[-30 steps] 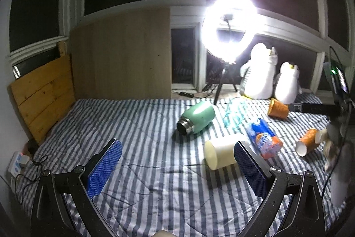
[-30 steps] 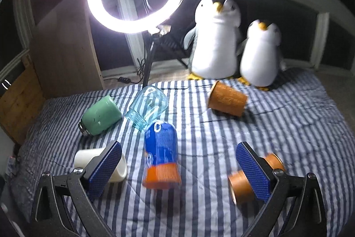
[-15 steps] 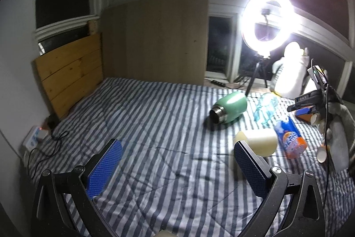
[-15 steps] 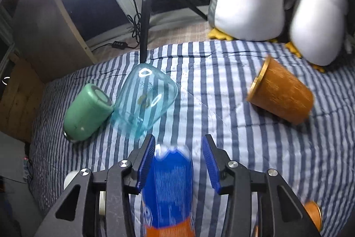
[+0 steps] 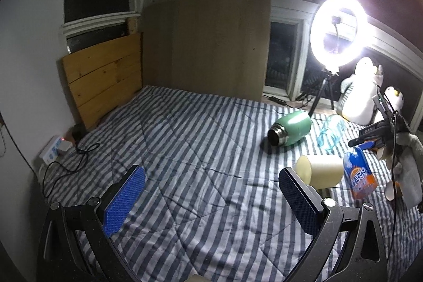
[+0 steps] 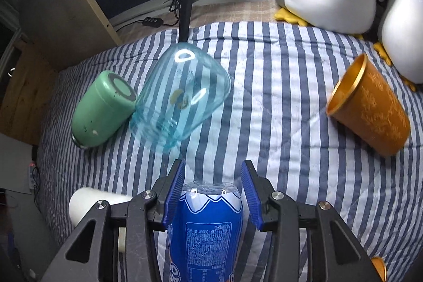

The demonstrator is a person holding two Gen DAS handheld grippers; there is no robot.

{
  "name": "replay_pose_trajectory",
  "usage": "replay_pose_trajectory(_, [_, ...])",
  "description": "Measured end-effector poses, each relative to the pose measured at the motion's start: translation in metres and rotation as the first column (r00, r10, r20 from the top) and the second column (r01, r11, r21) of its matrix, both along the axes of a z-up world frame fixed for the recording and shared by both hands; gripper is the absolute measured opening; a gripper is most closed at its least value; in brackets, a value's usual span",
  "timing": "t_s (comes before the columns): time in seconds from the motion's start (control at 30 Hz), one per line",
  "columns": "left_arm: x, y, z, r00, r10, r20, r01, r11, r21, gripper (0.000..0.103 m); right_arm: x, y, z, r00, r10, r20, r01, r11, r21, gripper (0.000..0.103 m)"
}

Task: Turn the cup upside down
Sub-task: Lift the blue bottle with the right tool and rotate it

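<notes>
Right jaws clamped around blue Oreo cup (image 6: 205, 231) (lying sideways, orange bottom); left jaws spread wide.

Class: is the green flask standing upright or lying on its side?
On its side: the green flask lies along the striped bedcover, its base facing the right wrist camera.

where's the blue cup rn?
Right wrist view, bottom centre: the blue cup lies on the striped bedspread between the right tool's pads, just near of the clear teal jar.
</notes>
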State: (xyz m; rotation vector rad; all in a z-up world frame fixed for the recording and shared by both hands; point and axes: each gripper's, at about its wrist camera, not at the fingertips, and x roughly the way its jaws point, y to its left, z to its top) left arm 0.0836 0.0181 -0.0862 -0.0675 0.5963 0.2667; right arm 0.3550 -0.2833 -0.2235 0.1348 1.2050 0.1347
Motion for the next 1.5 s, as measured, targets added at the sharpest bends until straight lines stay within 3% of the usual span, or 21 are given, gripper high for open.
replay_pose_trajectory(0.57, [0.016, -0.044, 0.003, 0.986, -0.168, -0.001, 0.168, 0.986, -0.001, 0.102, -0.084, -0.029, -0.003, 0.996, -0.087, 0.007, 0.086, 0.991, 0.106, 0.040])
replay_pose_trajectory(0.83, [0.021, -0.055, -0.002, 0.974, -0.226, -0.013, 0.225, 0.974, -0.012, 0.102, -0.109, -0.028, 0.007, 0.990, -0.126, 0.067, 0.118, 0.986, 0.120, 0.040])
replay_pose_trajectory(0.9, [0.021, -0.059, -0.003, 0.971, -0.239, -0.015, 0.239, 0.971, -0.012, 0.102, -0.110, -0.026, 0.009, 0.987, -0.131, 0.094, 0.123, 0.989, 0.085, 0.043])
replay_pose_trajectory(0.97, [0.020, -0.063, -0.002, 0.968, -0.251, -0.012, 0.251, 0.968, -0.008, 0.102, -0.112, -0.025, 0.011, 0.984, -0.138, 0.114, 0.130, 0.989, 0.073, 0.054])
replay_pose_trajectory(1.4, [0.034, -0.100, -0.016, 0.924, -0.377, -0.063, 0.374, 0.926, -0.050, 0.102, -0.178, -0.036, 0.033, 0.950, -0.206, 0.233, 0.191, 0.978, 0.088, 0.056])
replay_pose_trajectory(1.5, [0.041, -0.115, -0.022, 0.906, -0.416, -0.085, 0.411, 0.909, -0.065, 0.102, -0.191, -0.038, 0.031, 0.947, -0.217, 0.236, 0.193, 0.974, 0.119, 0.064])
